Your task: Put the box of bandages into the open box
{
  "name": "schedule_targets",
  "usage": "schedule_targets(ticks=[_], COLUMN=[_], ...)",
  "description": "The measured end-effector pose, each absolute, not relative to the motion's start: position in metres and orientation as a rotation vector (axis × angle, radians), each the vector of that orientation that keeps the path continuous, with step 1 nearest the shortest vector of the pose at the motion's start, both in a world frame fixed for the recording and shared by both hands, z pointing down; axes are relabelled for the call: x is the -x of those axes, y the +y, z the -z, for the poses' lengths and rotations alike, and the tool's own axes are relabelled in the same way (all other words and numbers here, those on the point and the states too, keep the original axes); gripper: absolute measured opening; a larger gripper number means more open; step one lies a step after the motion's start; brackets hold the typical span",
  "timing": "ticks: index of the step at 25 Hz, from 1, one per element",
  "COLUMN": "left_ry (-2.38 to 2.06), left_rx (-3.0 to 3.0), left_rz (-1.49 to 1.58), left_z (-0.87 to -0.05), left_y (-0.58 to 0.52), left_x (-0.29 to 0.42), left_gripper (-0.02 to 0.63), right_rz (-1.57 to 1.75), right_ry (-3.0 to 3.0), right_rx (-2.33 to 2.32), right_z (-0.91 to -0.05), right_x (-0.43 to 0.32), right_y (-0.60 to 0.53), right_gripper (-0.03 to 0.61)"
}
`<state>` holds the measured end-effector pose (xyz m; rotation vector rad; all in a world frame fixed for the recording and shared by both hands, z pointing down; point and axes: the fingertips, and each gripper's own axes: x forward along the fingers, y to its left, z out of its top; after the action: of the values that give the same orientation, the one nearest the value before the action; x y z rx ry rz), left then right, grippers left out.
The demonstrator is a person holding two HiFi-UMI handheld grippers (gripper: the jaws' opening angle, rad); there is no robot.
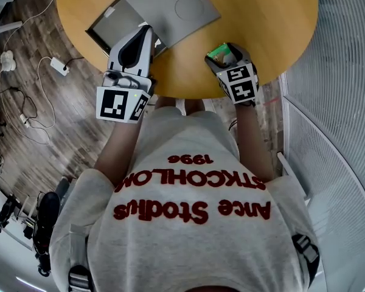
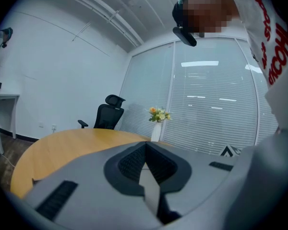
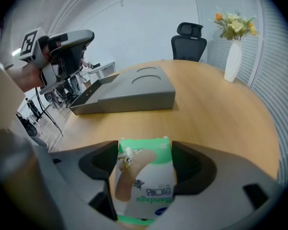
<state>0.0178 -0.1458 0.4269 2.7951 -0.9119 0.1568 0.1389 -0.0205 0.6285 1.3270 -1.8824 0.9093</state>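
Note:
The green and white box of bandages (image 3: 144,183) lies on the round wooden table (image 1: 267,17) near its front edge, between the jaws of my right gripper (image 3: 145,171). The jaws stand wide and the pads do not clamp it. In the head view only the box's green end (image 1: 219,52) shows ahead of the right gripper (image 1: 226,55). The open grey box (image 3: 122,92) lies to the left, its lid (image 1: 170,8) folded back beside the tray (image 1: 109,24). My left gripper (image 1: 143,35) hovers by the tray with its jaws closed together and empty (image 2: 145,150).
A white vase of flowers (image 3: 233,56) stands at the table's far side, with a black office chair (image 3: 188,41) behind it. Cables and a power strip (image 1: 58,66) lie on the floor to the left. Blinds behind glass run along the right.

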Motion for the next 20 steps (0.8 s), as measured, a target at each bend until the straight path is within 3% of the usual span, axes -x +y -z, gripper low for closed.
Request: schedule_targets(ticks=[9,20], left_ry=[-0.989,-1.099], left_rx=[-2.829,-2.918], left_rz=[-0.068,0.101], left_z=[-0.396,-0.351], left_y=[-0.161,-0.169], left_x=[-0.003,0.018], left_gripper=[0.006,0.006], right_rz=[-0.951,-0.619], right_ry=[-2.081,-2.29], right_rx=[-1.511,-1.797], right_z=[-0.563,-0.457], right_x=[-0.143,-0.167], right_y=[-0.059,-0.097], right_gripper=[0.351,0.35])
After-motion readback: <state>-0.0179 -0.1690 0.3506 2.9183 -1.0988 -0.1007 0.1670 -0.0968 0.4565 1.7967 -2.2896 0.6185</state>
